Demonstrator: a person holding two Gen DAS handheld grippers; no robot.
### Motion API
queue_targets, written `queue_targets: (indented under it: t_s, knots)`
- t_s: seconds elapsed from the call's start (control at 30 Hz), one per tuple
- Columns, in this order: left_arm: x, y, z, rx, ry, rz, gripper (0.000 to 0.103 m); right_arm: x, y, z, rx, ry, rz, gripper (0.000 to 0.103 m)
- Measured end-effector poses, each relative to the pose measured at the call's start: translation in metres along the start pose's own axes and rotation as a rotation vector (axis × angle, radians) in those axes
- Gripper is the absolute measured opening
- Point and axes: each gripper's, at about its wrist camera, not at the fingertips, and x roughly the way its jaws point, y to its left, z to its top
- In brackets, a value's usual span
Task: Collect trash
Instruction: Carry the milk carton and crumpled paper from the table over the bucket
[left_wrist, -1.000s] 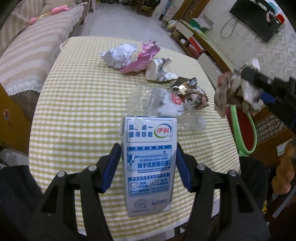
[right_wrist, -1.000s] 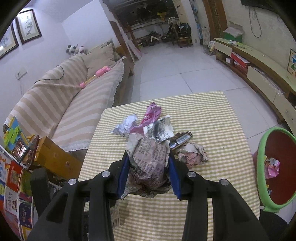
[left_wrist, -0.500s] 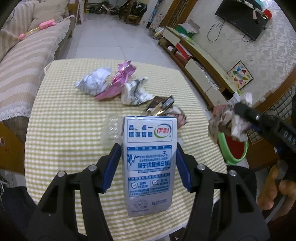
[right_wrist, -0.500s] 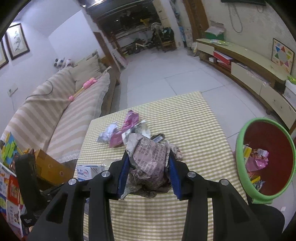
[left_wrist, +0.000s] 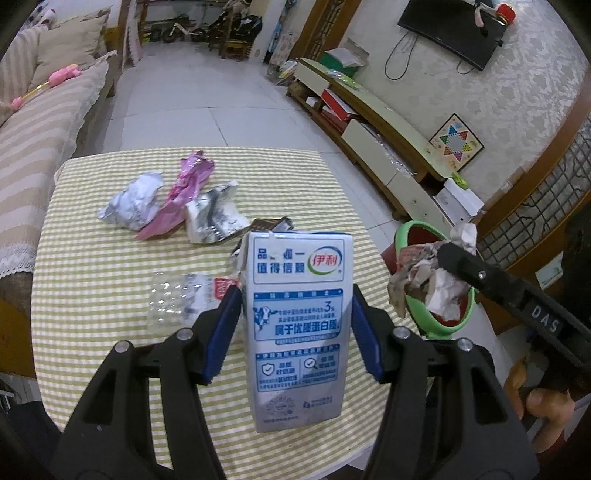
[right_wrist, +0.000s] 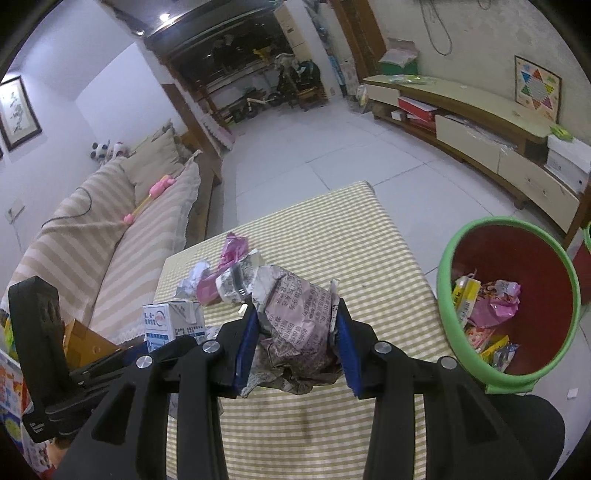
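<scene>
My left gripper (left_wrist: 295, 328) is shut on a white and blue milk carton (left_wrist: 297, 332) and holds it upright above the checked table (left_wrist: 92, 266). My right gripper (right_wrist: 297, 332) is shut on a crumpled newspaper wad (right_wrist: 299, 321), held above the table's right side. The wad also shows in the left wrist view (left_wrist: 424, 284), in front of the green-rimmed red bin (right_wrist: 517, 295). The bin holds several wrappers. The carton also shows in the right wrist view (right_wrist: 173, 321).
On the table lie a silver foil wrapper (left_wrist: 133, 203), a pink wrapper (left_wrist: 184, 192), a crumpled grey packet (left_wrist: 214, 218), a clear plastic bottle (left_wrist: 181, 299) and a dark wrapper (left_wrist: 271, 224). A striped sofa (right_wrist: 92, 229) stands left; a TV bench (right_wrist: 480, 125) stands right.
Both grippers have risen and moved right with their loads. The bin has come much closer in the right wrist view, and the wad now hangs in front of it in the left view.
</scene>
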Motion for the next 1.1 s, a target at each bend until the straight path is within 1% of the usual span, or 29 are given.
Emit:
queue_targets:
  t_s: [0.47,0.83,1.1]
  knots:
    - [0.014,-0.038,0.02,0.057,-0.001,-0.043,0.056,-0.018,-0.039,0.002,0.067,-0.035,-0.049,0.038]
    - [0.026,-0.063,0.021,0.097,0.021,-0.056,0.056,-0.027,-0.068,0.002,0.107,-0.046,-0.088,0.038]
    - [0.035,-0.084,0.023,0.139,0.025,-0.073,0.056,-0.039,-0.093,0.001,0.142,-0.071,-0.122,0.038]
